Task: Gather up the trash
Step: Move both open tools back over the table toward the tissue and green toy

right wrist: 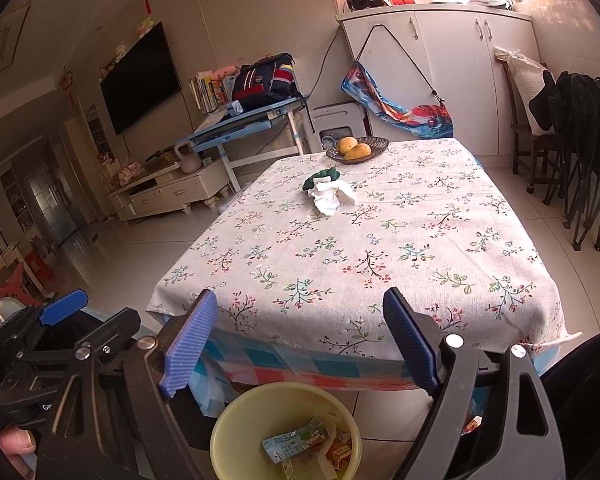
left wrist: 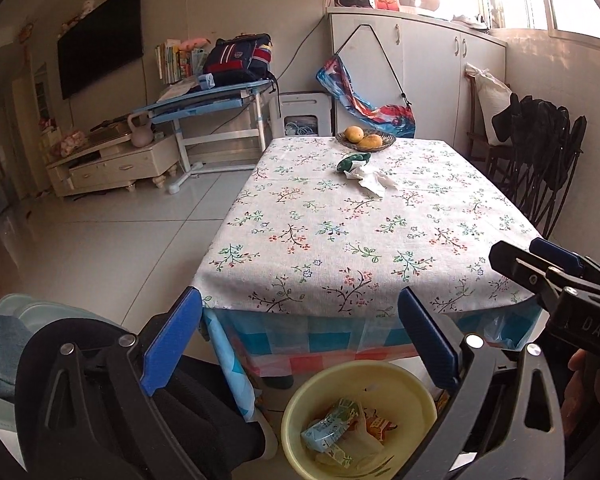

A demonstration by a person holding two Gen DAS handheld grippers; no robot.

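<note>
A crumpled white tissue [left wrist: 374, 180] [right wrist: 332, 196] lies with a green wrapper [left wrist: 350, 161] [right wrist: 322, 176] on the far part of the floral-clothed table [left wrist: 340, 240] [right wrist: 380, 248]. A yellow bin [left wrist: 404, 392] [right wrist: 236, 436] stands on the floor below the table's near edge and holds cartons and wrappers [left wrist: 332, 428] [right wrist: 296, 442]. My left gripper [left wrist: 300, 340] is open and empty above the bin. My right gripper [right wrist: 300, 340] is open and empty above it too. The right gripper also shows at the right of the left wrist view [left wrist: 540, 264], and the left gripper at the left of the right wrist view [right wrist: 60, 308].
A dark dish with two mangoes [left wrist: 366, 139] [right wrist: 354, 148] sits at the table's far edge. Folded black chairs [left wrist: 540, 168] [right wrist: 584, 152] lean at the right. A blue desk [left wrist: 216, 100], a TV stand [left wrist: 112, 160] and white cabinets [left wrist: 420, 68] stand behind.
</note>
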